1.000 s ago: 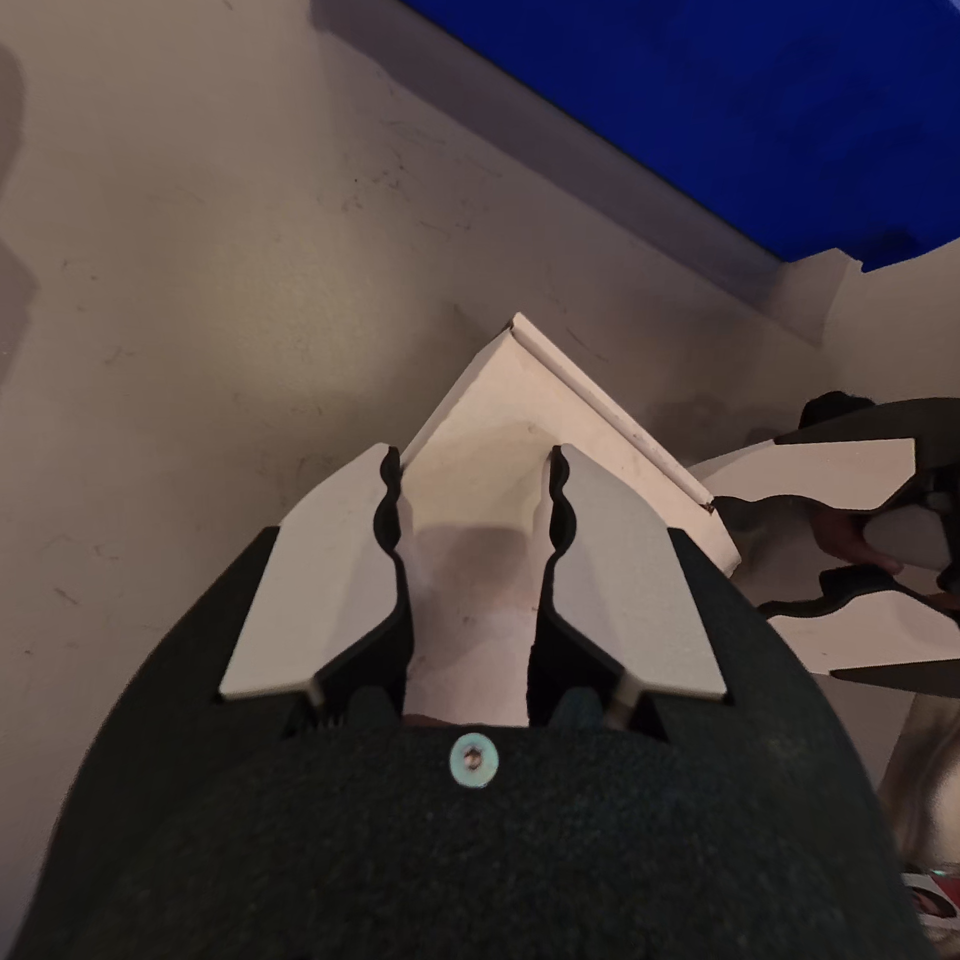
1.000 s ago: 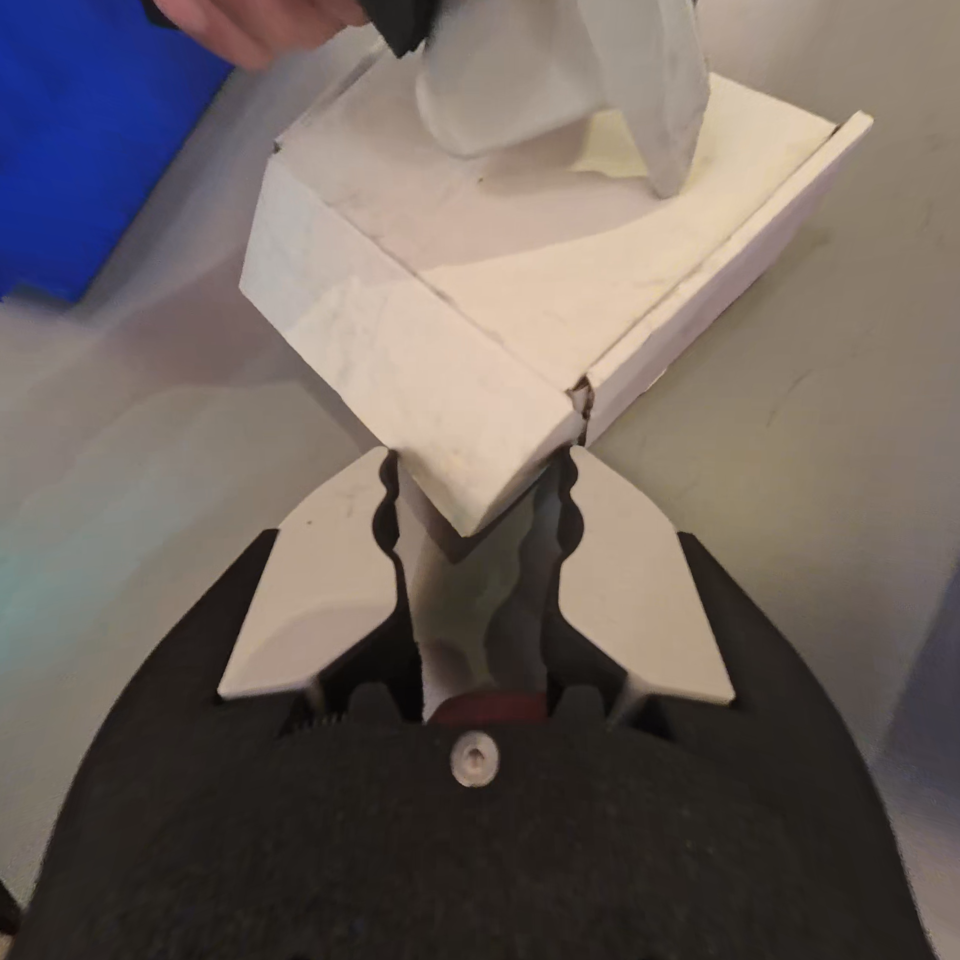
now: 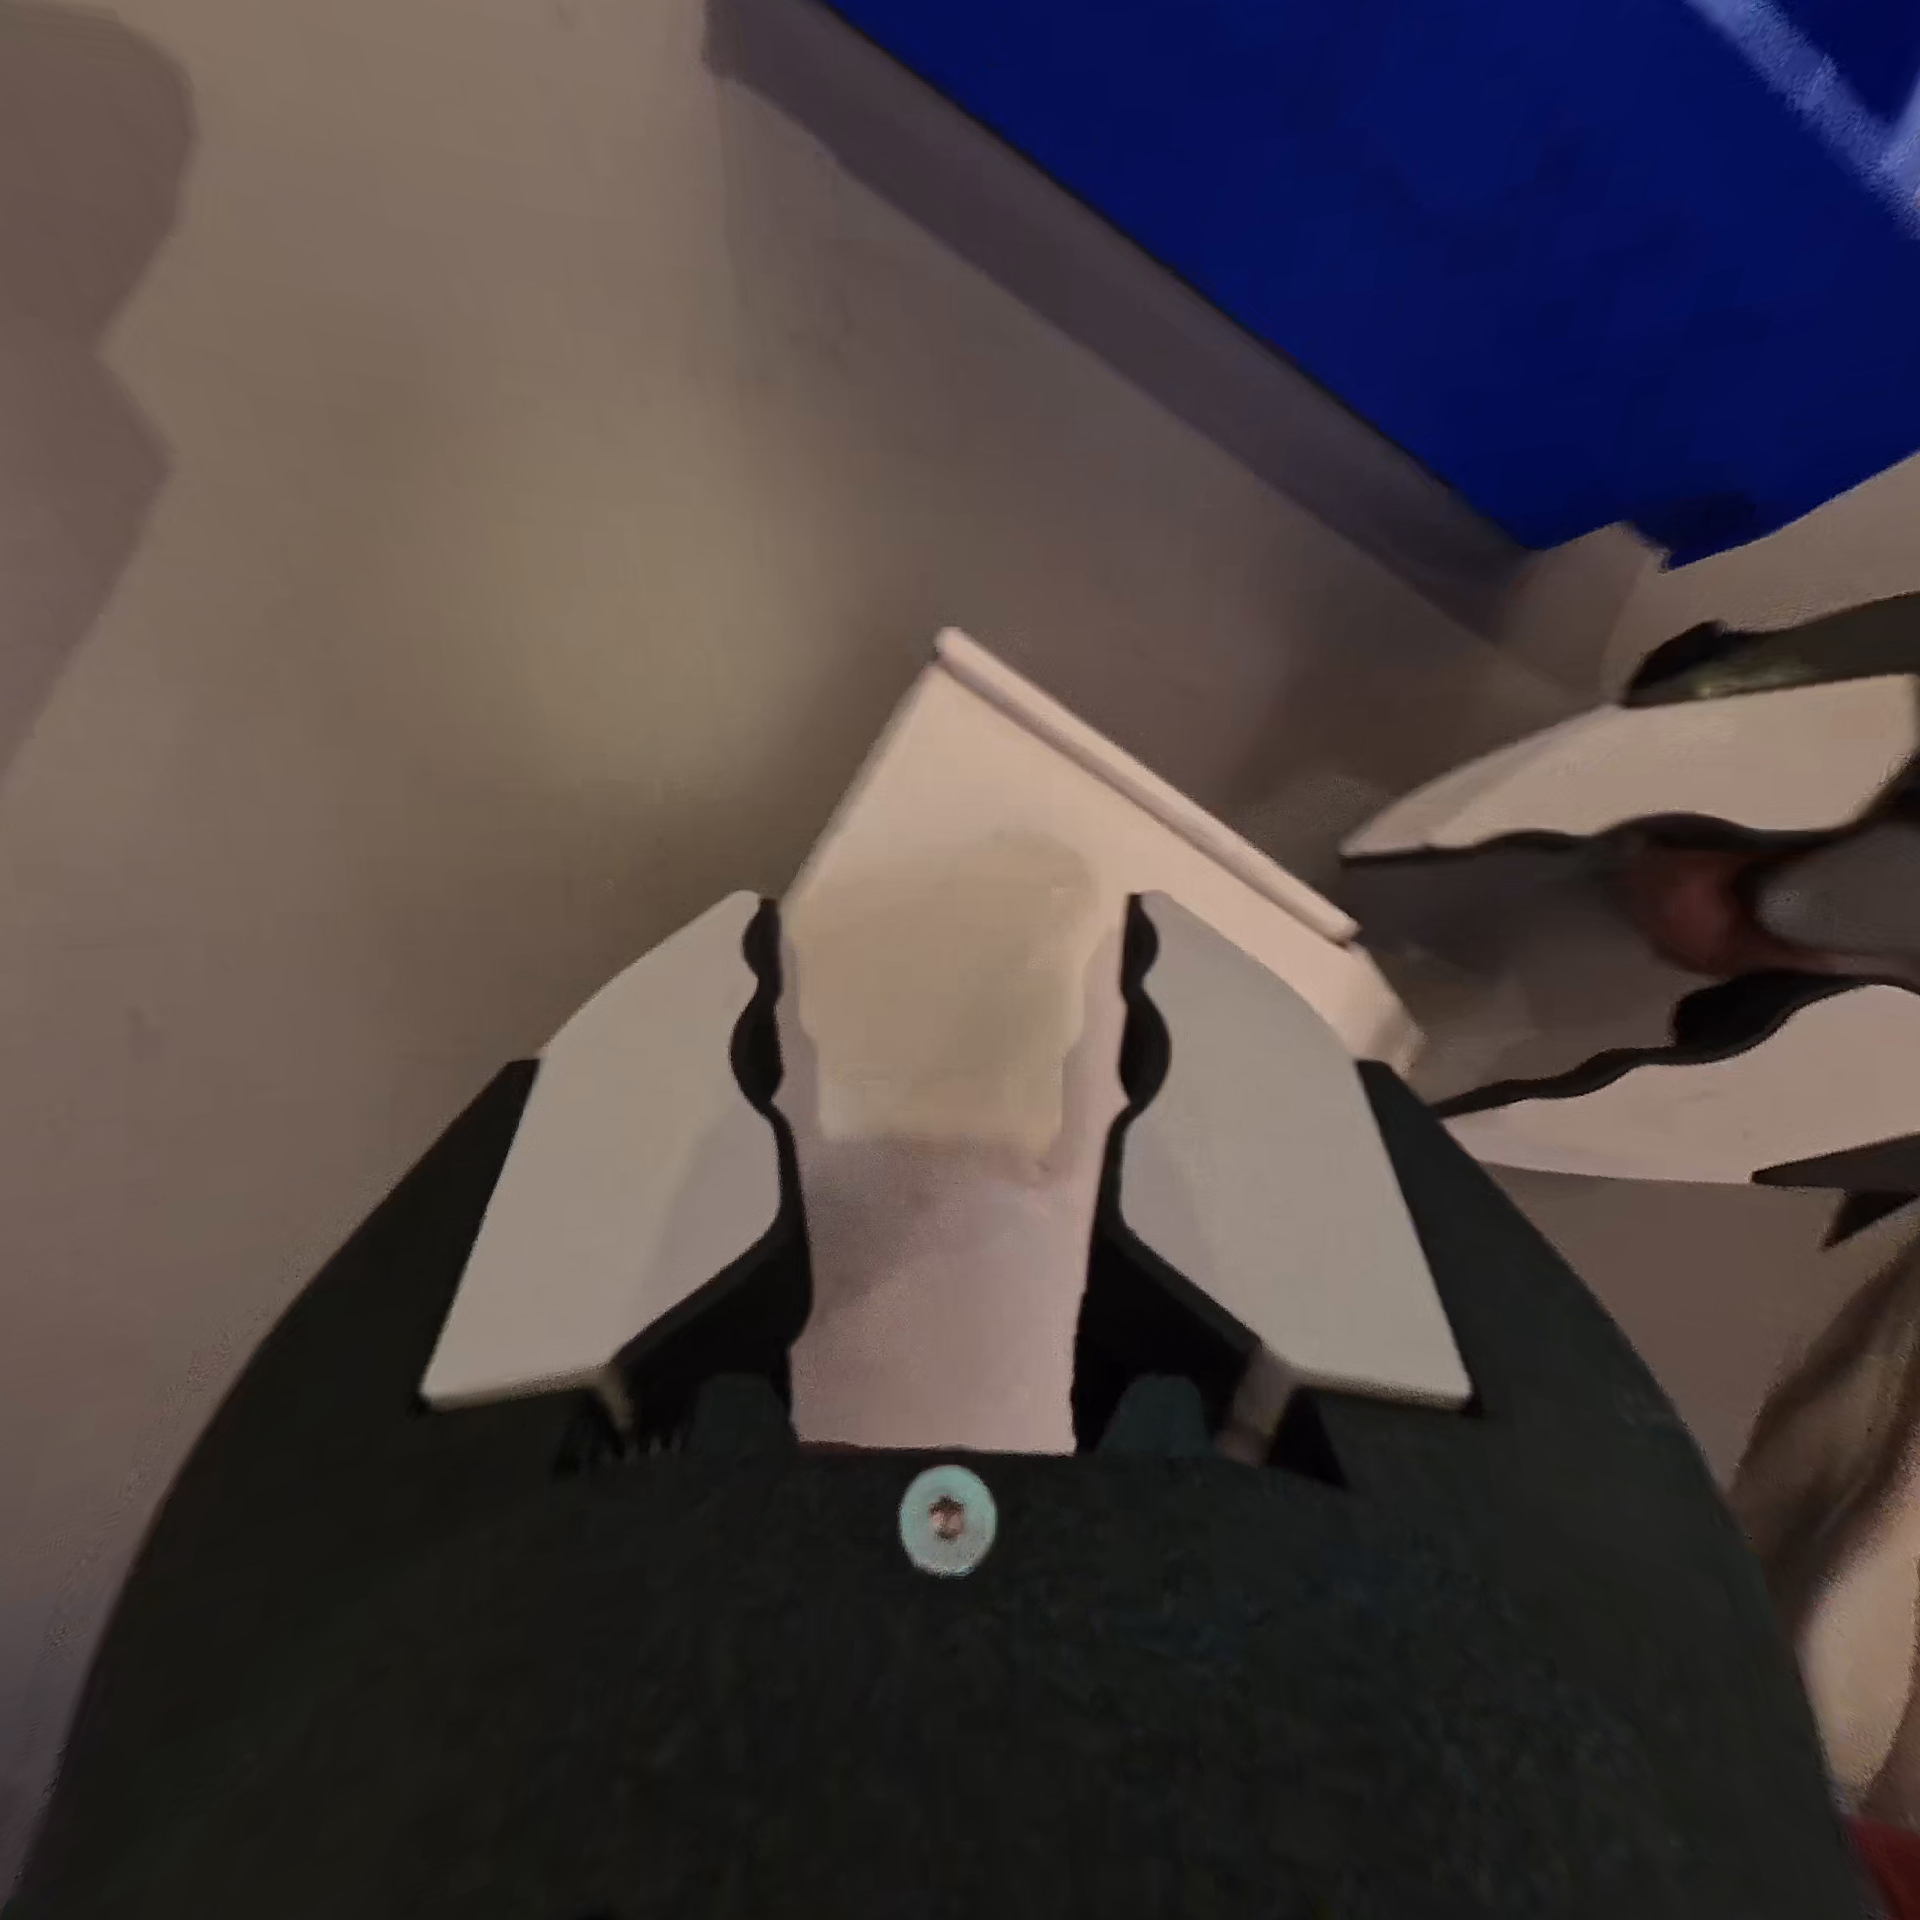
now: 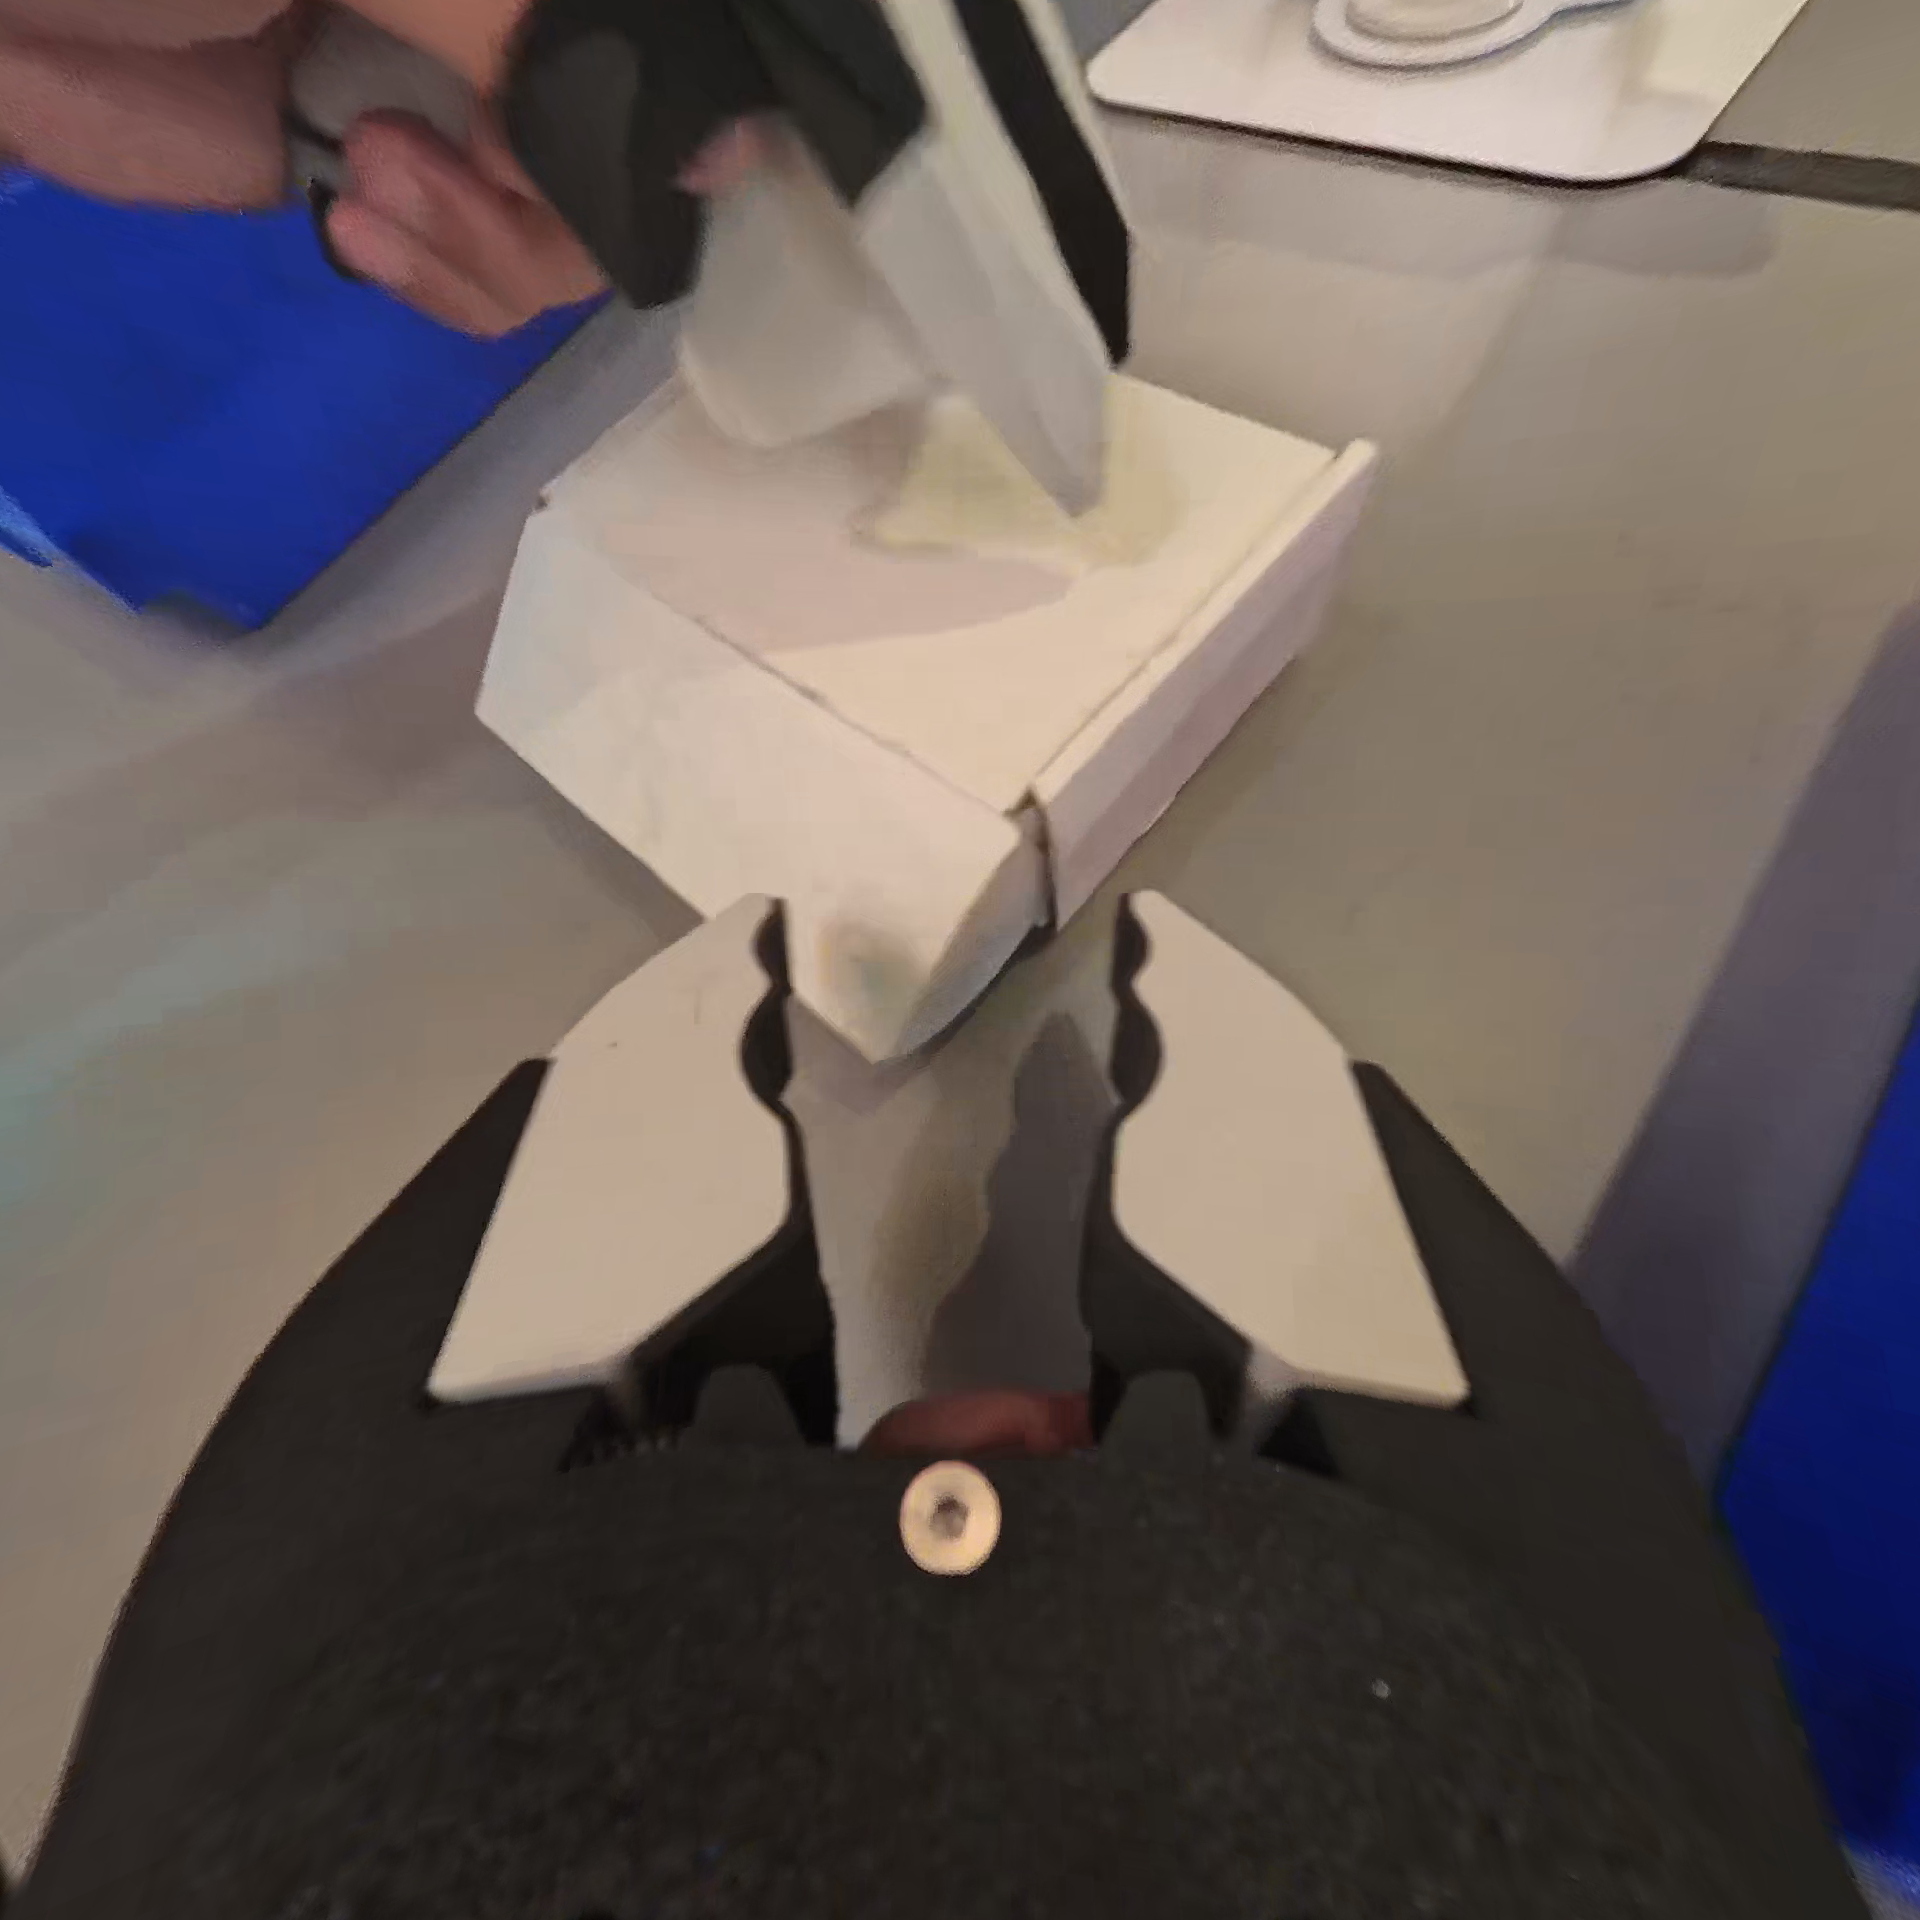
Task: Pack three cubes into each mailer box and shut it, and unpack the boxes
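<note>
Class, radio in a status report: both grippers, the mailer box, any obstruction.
Left gripper open, tips down on the mailer box lid. Right gripper open, jaws either side of the box's near corner. Box shut, on the table. Nothing in the way.

The mailer box is plain white, with a faint yellowish cast on its lid and no print. Beneath the box, the table is a dull grey-beige marked by soft darker shadows. Left of the box lies a saturated blue surface. Beyond the box sits a white sheet with pale rounded outlines. The right gripper, at the box's near corner, has off-white fingers on a speckled black body; the left gripper, over the lid, has the same colours.
</note>
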